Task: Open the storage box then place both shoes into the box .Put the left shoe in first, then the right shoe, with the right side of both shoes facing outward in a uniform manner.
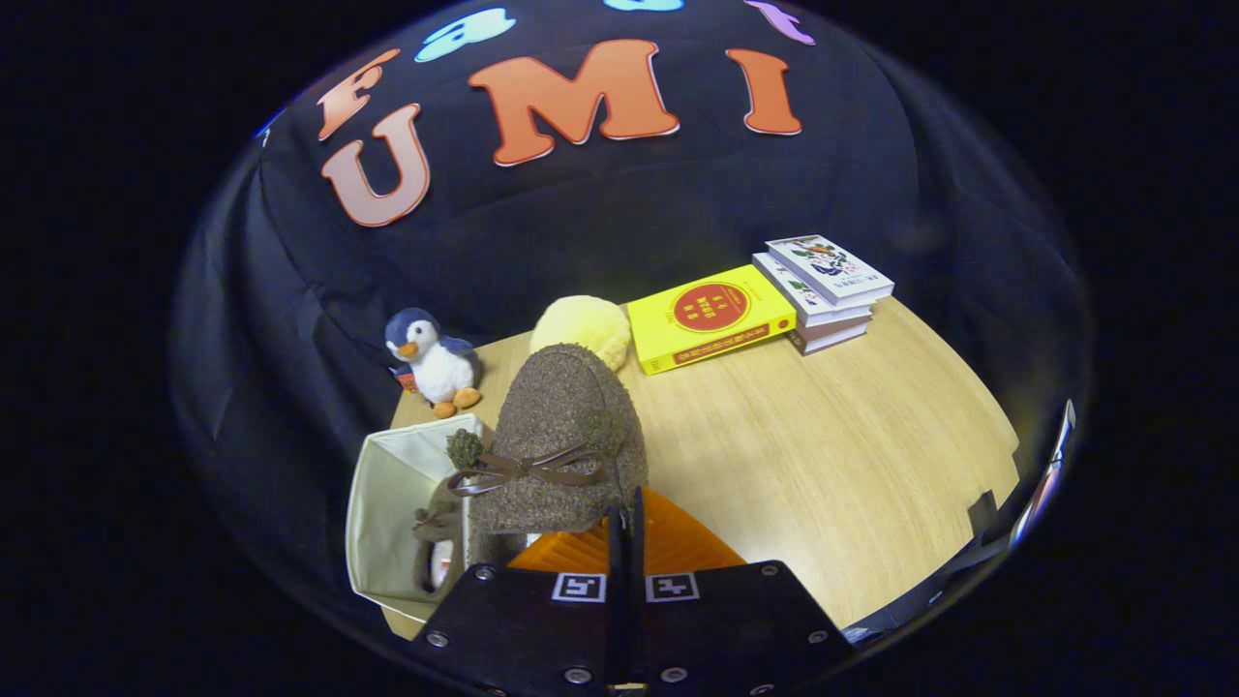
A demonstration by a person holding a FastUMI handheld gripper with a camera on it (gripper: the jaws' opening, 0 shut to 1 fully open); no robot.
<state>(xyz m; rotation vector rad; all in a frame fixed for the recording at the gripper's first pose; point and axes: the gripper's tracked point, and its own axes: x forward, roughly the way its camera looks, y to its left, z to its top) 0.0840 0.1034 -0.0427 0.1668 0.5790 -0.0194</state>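
A brown fuzzy shoe [566, 436] with a thin brown bow hangs just ahead of my gripper [626, 528]. The fingers are pressed nearly together on its near rim, so the gripper is shut on it. The shoe's toe points away from me, and the shoe hovers over the right edge of the open white storage box [387, 484]. That box stands to the left of the fingers. A second brown shoe [433, 532] with the same bow lies inside the box, partly hidden by the held shoe.
A penguin plush [433, 363] stands beyond the box on the wooden table [832, 455]. A yellow fluffy ball [581, 327] sits behind the held shoe. A yellow book [709, 315] and a stack of books [825, 290] lie farther right.
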